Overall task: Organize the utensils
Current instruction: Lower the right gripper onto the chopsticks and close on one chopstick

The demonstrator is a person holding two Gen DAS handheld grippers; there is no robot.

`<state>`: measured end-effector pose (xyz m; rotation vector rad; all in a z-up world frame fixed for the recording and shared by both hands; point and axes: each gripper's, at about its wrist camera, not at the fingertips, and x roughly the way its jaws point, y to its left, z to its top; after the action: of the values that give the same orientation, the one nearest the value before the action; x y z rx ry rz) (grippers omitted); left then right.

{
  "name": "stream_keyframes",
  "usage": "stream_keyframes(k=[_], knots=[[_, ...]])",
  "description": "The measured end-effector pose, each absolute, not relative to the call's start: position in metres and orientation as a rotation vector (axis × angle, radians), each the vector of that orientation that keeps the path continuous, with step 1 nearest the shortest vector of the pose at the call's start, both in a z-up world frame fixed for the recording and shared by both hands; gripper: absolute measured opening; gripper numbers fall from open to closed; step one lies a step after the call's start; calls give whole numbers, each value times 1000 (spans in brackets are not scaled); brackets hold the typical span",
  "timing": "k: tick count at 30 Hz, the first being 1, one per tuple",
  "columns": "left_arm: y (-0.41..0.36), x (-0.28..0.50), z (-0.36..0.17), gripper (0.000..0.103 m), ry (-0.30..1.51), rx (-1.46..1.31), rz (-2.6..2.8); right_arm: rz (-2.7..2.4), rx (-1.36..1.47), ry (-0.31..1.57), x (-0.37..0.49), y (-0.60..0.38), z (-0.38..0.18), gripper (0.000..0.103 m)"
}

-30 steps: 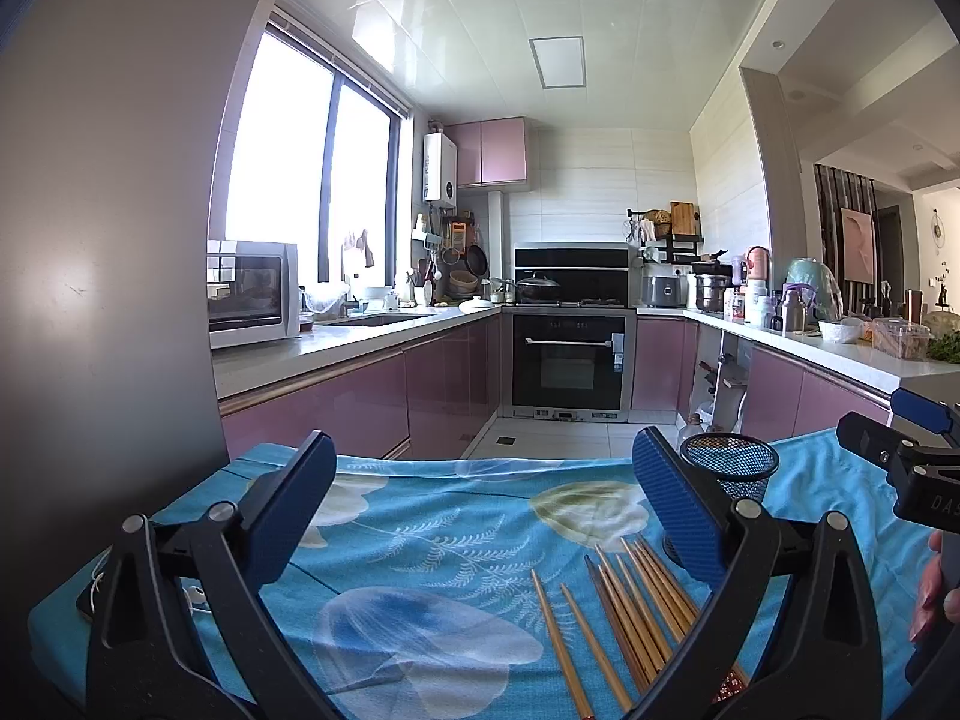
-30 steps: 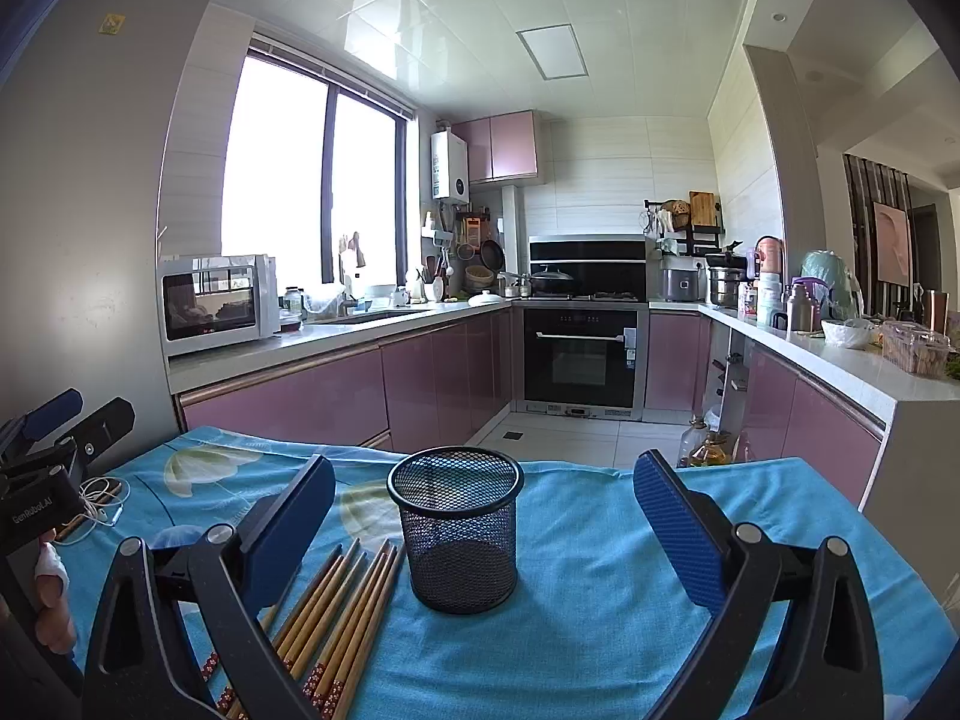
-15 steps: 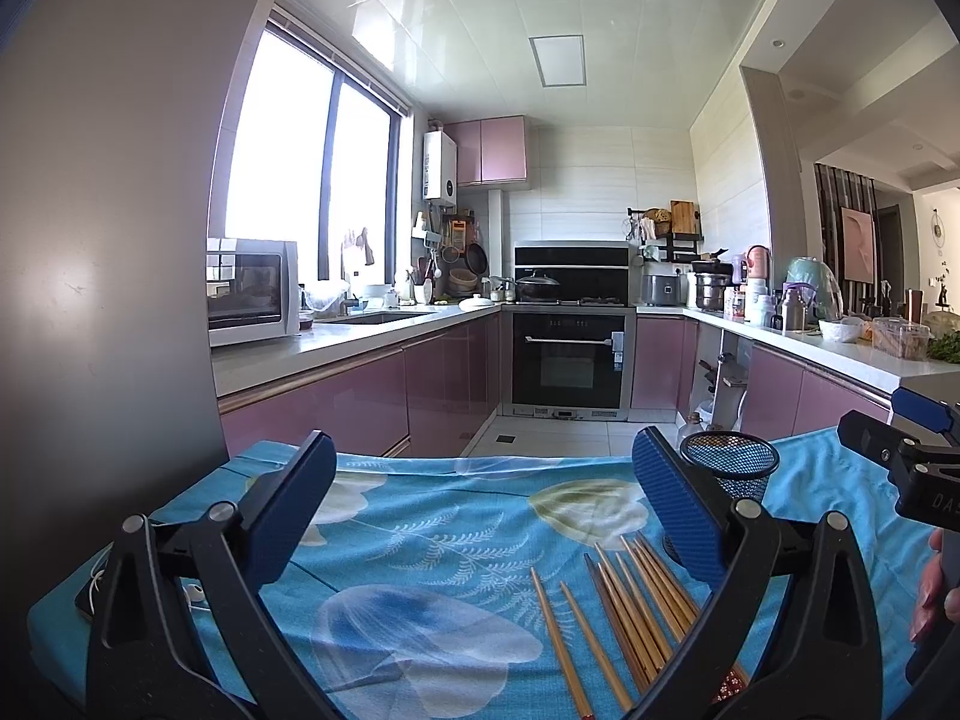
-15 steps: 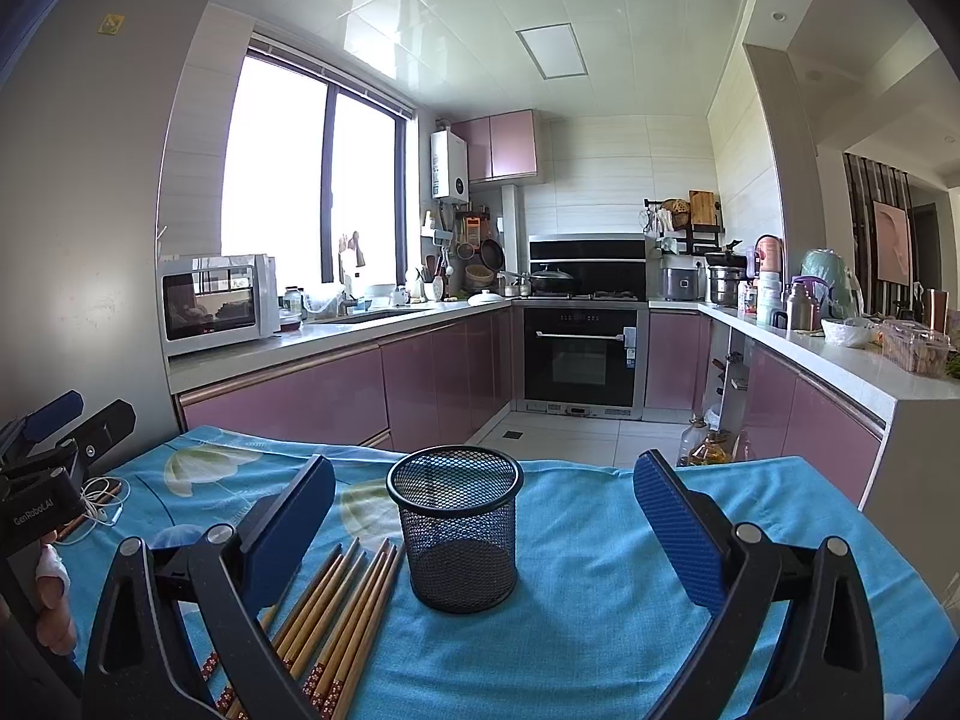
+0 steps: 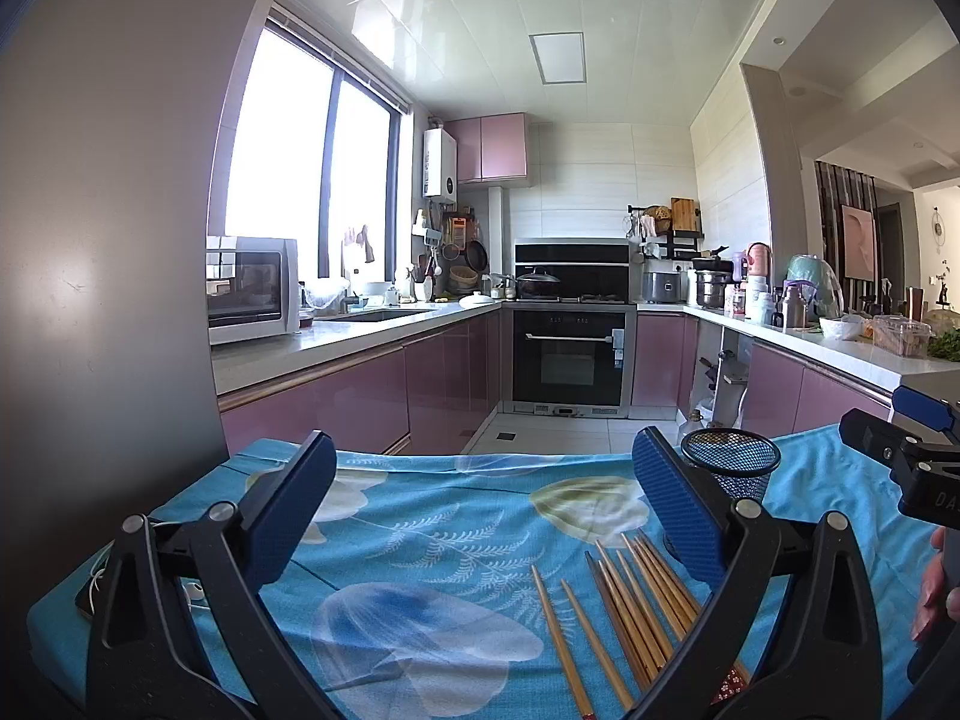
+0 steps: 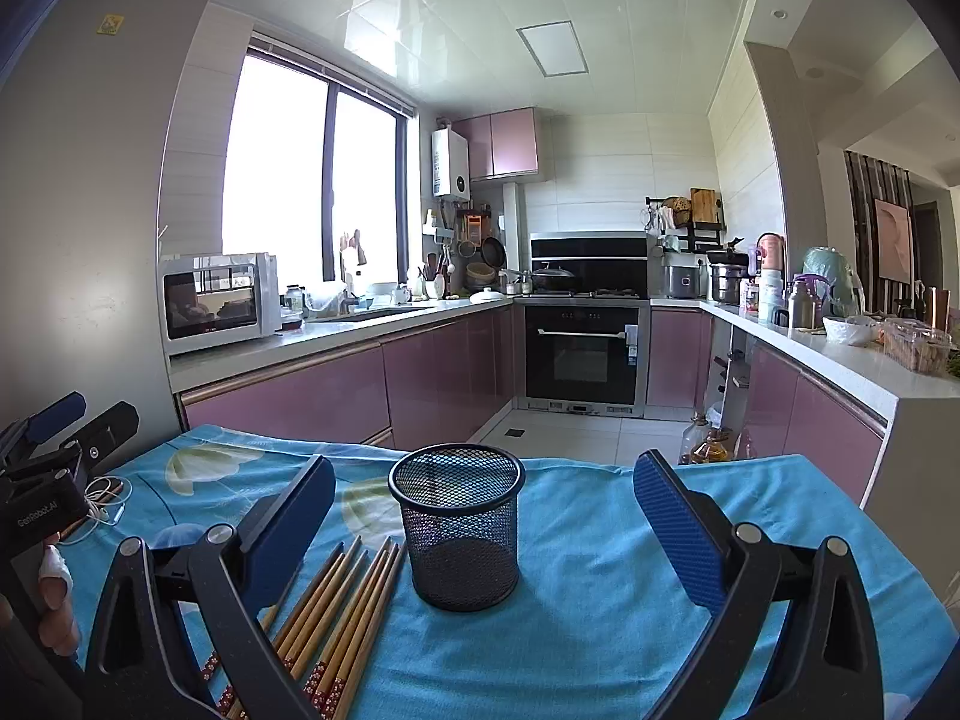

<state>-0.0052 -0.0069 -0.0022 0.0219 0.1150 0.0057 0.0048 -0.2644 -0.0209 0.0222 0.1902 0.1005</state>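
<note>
Several wooden chopsticks (image 5: 624, 612) lie side by side on the blue floral tablecloth (image 5: 420, 552), just left of a black mesh cup (image 5: 732, 468). In the right wrist view the chopsticks (image 6: 342, 606) sit left of the upright, empty mesh cup (image 6: 459, 525). My left gripper (image 5: 480, 504) hovers open over the cloth, with the chopsticks below its right finger. My right gripper (image 6: 483, 519) is open too, and the cup stands between its fingers, farther out. Each gripper shows at the edge of the other's view.
A white earphone cable (image 6: 105, 501) and a phone lie at the table's left end. Beyond the far table edge is the kitchen floor (image 6: 564, 438), with pink cabinets, an oven and a microwave (image 6: 216, 300). A grey fridge wall (image 5: 102, 240) stands close on the left.
</note>
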Motion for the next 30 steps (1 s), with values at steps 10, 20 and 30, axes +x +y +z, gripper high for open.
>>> stream_keyframes(k=[10,20,30], knots=[[-7,-5,-2,97,117,24,5,112,24,203,5,-262,-24,96],[-10,8,-21,97,238,72,-50,228,-23,405,25,-246,-42,96],[-16,43,-59,94,536,178,-176,325,-60,748,61,-216,-90,65]])
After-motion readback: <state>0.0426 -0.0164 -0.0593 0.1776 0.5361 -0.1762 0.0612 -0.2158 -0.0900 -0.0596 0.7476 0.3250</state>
